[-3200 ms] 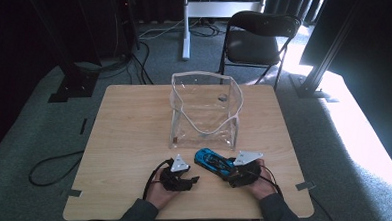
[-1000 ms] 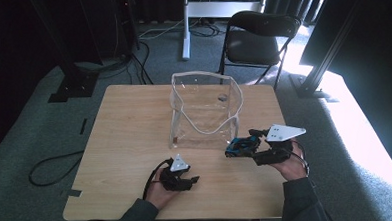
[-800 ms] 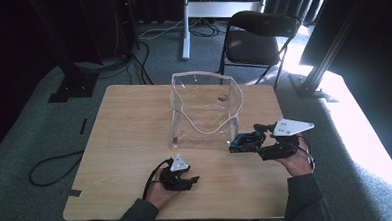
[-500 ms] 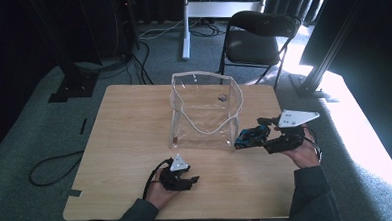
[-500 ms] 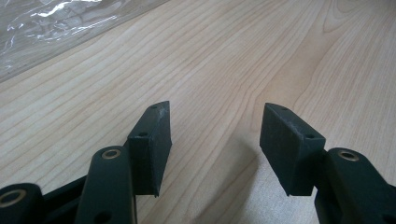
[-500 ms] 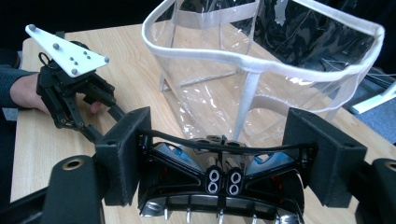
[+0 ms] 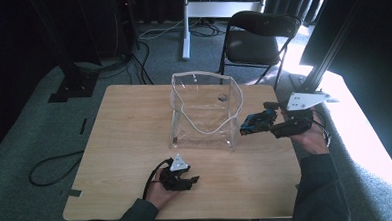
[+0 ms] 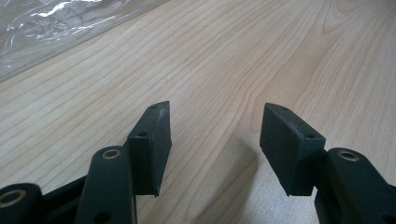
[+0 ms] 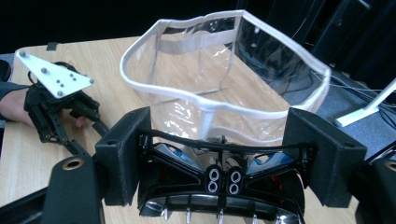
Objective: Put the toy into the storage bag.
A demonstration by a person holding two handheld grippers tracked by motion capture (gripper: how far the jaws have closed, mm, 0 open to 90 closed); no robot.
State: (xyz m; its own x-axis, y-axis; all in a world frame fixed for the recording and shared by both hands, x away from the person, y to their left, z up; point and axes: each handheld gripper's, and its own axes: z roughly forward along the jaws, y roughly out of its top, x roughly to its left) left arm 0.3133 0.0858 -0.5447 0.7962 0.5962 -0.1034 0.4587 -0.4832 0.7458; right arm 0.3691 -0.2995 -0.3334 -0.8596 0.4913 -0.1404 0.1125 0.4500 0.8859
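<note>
A clear plastic bag (image 7: 204, 110) with a white rim stands open and upright in the middle of the wooden table (image 7: 130, 138). My right gripper (image 7: 258, 123) hovers just right of the bag, above the table, shut on a blue toy car (image 7: 252, 122). In the right gripper view the car's underside (image 9: 222, 182) sits clamped between the jaws of the right gripper (image 9: 224, 158), with the bag's mouth (image 9: 224, 88) straight ahead. My left gripper (image 7: 189, 181) rests on the table near the front edge, open; the left gripper (image 8: 215, 140) has bare wood between its jaws.
A corner of the bag (image 8: 56, 28) lies at the top left of the left gripper view. The left gripper (image 9: 60, 112) shows far off in the right gripper view. A black chair (image 7: 261, 37) and a white stand base (image 7: 219, 9) are behind the table; a cable (image 7: 51, 167) lies on the floor.
My right gripper has carried the toy car from the table's front centre to the right and upward, then in towards the bag's right side. The left gripper has stayed put.
</note>
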